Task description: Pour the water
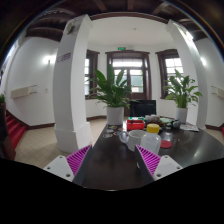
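Note:
My gripper (113, 163) is open and empty, its two magenta pads (78, 160) wide apart over the near part of a dark round table (105, 150). Just beyond the right finger stands a pale cup (133, 138). Behind it is a cluster of small things: a red one (135, 125), a yellow one (153, 128) and a dark vessel (169, 125) that I cannot make out. Nothing lies between the fingers.
Two potted green plants stand past the table, one in a white pot (114, 113) and one to the right (182, 95). White pillars (70, 85) (190, 75) flank the room. Windows and a door (130, 75) are at the back. Red steps (15, 130) are on the left.

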`<state>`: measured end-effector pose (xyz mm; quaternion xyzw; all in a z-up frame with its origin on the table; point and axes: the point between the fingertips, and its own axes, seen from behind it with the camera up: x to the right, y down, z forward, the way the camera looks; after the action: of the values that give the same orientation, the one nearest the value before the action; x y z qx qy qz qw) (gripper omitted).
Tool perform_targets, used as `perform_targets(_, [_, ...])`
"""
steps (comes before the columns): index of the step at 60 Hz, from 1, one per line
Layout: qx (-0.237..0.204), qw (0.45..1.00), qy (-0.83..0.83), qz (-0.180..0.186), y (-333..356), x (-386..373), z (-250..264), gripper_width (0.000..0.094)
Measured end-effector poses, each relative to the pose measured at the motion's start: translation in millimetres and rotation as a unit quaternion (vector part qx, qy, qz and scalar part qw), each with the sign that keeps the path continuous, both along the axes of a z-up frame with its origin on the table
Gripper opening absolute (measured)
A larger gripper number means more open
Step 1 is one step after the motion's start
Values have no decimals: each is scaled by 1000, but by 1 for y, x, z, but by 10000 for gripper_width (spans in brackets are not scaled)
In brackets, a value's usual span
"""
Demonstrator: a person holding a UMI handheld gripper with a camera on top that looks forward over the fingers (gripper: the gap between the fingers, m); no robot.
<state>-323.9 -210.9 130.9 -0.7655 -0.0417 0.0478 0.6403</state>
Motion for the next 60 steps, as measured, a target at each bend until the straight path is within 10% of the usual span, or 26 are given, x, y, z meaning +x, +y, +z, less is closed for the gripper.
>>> perform_targets(28, [0, 998, -27, -52, 21, 123, -41, 845])
perform_targets(48, [-7, 999, -38, -20, 88, 113, -51, 842])
perform_targets(60, [-21, 999, -11, -29, 106, 117, -61, 621])
